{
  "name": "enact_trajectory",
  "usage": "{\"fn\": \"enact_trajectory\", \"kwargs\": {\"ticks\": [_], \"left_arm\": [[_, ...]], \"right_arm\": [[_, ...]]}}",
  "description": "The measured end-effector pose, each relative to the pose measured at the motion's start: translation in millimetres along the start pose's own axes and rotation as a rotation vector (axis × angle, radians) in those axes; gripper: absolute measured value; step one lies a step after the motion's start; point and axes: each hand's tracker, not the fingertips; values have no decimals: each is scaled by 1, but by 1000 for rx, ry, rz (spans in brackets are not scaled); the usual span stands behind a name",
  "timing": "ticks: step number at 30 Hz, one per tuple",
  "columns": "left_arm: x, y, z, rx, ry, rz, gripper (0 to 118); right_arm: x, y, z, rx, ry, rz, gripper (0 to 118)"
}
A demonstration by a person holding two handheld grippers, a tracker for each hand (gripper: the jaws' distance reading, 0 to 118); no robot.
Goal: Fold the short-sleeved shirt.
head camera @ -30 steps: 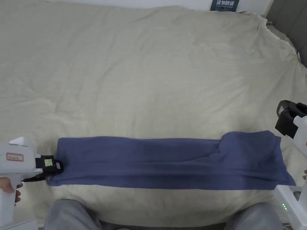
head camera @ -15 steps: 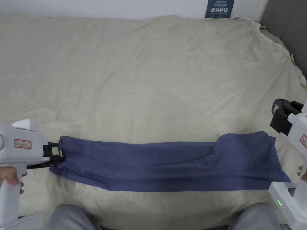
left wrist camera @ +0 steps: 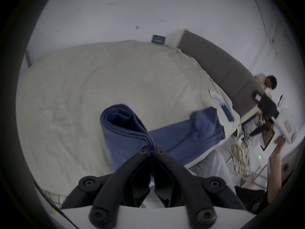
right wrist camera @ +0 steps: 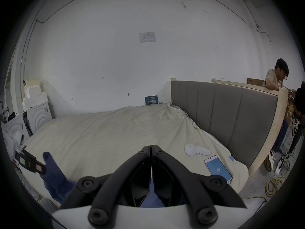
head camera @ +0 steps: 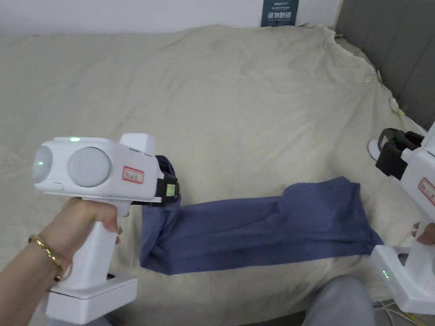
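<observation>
I am seeing the blue shirt (head camera: 263, 231), folded into a long narrow band, lying across the near edge of the cream bedcover (head camera: 238, 106), with one end raised off the bed. That raised end is sitting pinched between the jaws of the left gripper (left wrist camera: 151, 151), which are pressing together on several stacked layers of fabric; just beyond the jaw tips the cloth is curling into a loose roll, and below them it is hanging down to the bed. The left hand (head camera: 85, 220) is gripping the white handle upright, wrist bent, the tool's nose pointing across toward the other end of the shirt. Off that far end, the right gripper (right wrist camera: 151, 147) is hovering above the bed, its jaws closed together with nothing between them; a white handheld device (right wrist camera: 196, 150) and a phone (right wrist camera: 217, 168) are lying on the cover beyond and to the right of its jaw tips.

Compared with a second ago, the left gripper is now well above the bed and farther in over the shirt, carrying its end along, so the band is looking shorter and is buckling beneath the jaws. The right gripper is staying about where it was beside the far end.
</observation>
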Motion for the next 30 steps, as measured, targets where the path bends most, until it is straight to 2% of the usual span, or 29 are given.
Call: {"fn": "enact_trajectory", "kwargs": {"ticks": [4,8,11,12,14,16,17,18,20,23,24,28,30], "left_arm": [[30,4,-58,-63,-83,-1,0],[51,-1,-112,-191,-62,7,0],[62,-8,-138,-208,-15,19,0],[64,-10,-143,-202,-1,23,6],[66,-10,-142,-194,-14,49,38],[58,-8,-127,-136,-73,103,90],[52,-6,-117,-98,-95,114,104],[45,0,-103,-42,-99,123,110],[27,5,-82,59,-49,137,110],[8,9,-61,178,161,140,107],[3,8,-59,201,222,132,100],[-2,-7,-76,210,334,124,13],[2,-18,-93,191,332,123,1]], "right_arm": [[8,-1,5,-2,-22,-4,0],[12,0,12,-7,-42,-11,0],[14,2,17,1,-48,-20,0],[10,6,20,4,-49,-16,0],[8,8,21,4,-52,-4,0],[7,11,23,8,-49,-2,0],[6,12,23,8,-44,-6,0],[6,13,24,11,-39,-13,0],[4,16,24,16,-34,-18,0],[-2,17,23,26,-21,-18,0],[-2,17,22,25,-14,-20,0],[-6,16,19,20,1,-22,0],[-6,15,19,15,15,-41,0]]}}
